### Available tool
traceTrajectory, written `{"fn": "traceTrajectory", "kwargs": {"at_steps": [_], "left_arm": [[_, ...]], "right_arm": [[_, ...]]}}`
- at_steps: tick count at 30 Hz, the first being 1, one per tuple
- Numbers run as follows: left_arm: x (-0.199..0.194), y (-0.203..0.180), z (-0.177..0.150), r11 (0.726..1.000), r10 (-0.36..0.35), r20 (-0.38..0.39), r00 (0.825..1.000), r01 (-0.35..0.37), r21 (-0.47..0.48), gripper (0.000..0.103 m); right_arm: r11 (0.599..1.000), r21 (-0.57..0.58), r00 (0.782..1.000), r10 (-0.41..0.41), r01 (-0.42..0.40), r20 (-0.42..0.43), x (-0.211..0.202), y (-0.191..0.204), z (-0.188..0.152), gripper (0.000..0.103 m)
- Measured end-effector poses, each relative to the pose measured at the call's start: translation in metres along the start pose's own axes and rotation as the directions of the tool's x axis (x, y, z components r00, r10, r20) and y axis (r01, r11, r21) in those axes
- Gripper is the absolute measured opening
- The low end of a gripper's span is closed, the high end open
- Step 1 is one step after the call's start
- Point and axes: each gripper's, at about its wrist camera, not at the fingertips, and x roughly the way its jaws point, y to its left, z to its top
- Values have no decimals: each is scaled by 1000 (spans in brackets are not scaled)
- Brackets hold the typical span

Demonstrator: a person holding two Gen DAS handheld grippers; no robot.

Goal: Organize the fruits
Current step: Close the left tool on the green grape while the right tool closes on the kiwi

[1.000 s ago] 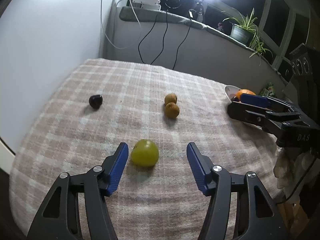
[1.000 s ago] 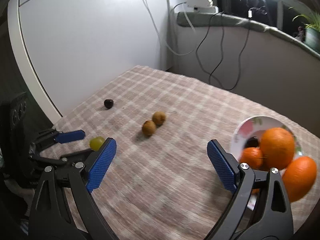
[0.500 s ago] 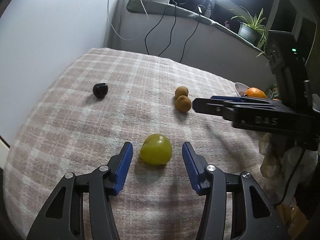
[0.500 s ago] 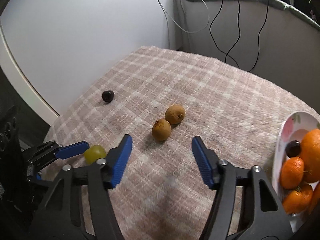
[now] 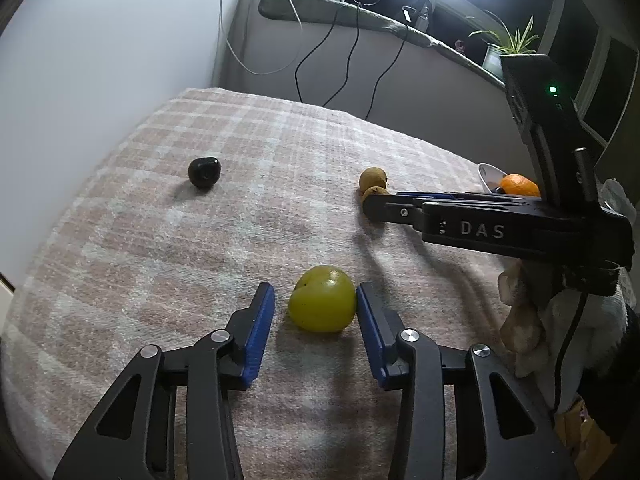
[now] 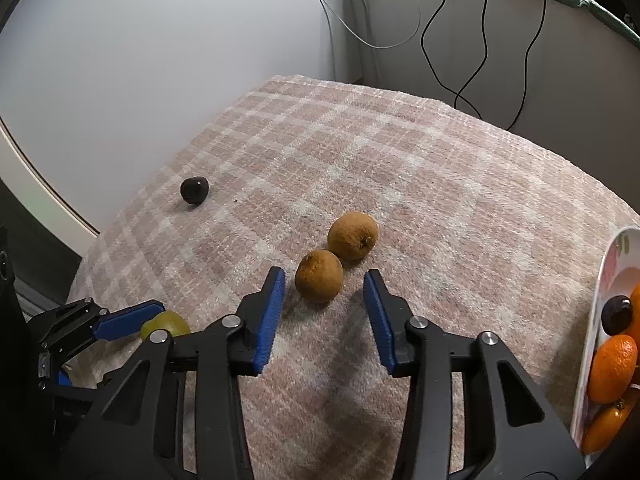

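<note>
A yellow-green fruit (image 5: 322,298) lies on the plaid cloth between the blue pads of my left gripper (image 5: 314,292). Its jaws are closing: the right-hand pad is at the fruit's skin, while the left-hand pad still stands off it. Two brown kiwis sit side by side mid-table. The nearer kiwi (image 6: 319,276) is between the closing jaws of my right gripper (image 6: 324,274), with a gap on each side. The farther kiwi (image 6: 353,236) lies just beyond it. In the left wrist view the right gripper (image 5: 376,206) reaches in from the right and half covers the kiwis.
A dark plum (image 5: 204,172) lies alone toward the table's left edge. A white plate (image 6: 612,264) at the right edge holds oranges (image 6: 612,364) and a dark fruit. White wall on the left; cables and a ledge stand behind the table.
Both grippers' jaws have narrowed a lot. The right gripper came down and leftward from beside the plate until its jaws flank the nearer kiwi. The left gripper stayed around the green fruit.
</note>
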Motion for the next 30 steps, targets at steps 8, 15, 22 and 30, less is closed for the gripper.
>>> {"fn": "traceTrajectory", "kwargs": {"at_steps": [8,15,22,30], "left_arm": [[2,-1,0,1000,-11,2,1000,11,8,31],[0,-1,-1,1000,-15,6,1000,15,0,30],[-4,-2,2,1000,-22,17,1000,22,-13,29],[-7,-26,14,998,-51,44,998,50,25,29]], "right_arm": [[1000,-24,1000,-12,12,-6,4,5,3,27],[1000,-14,1000,1,-1,8,-5,3,0,26],[1000,-16,999,8,-8,36,-29,-1,-7,26],[1000,4,996,7,-7,88,-72,-24,-14,26]]}}
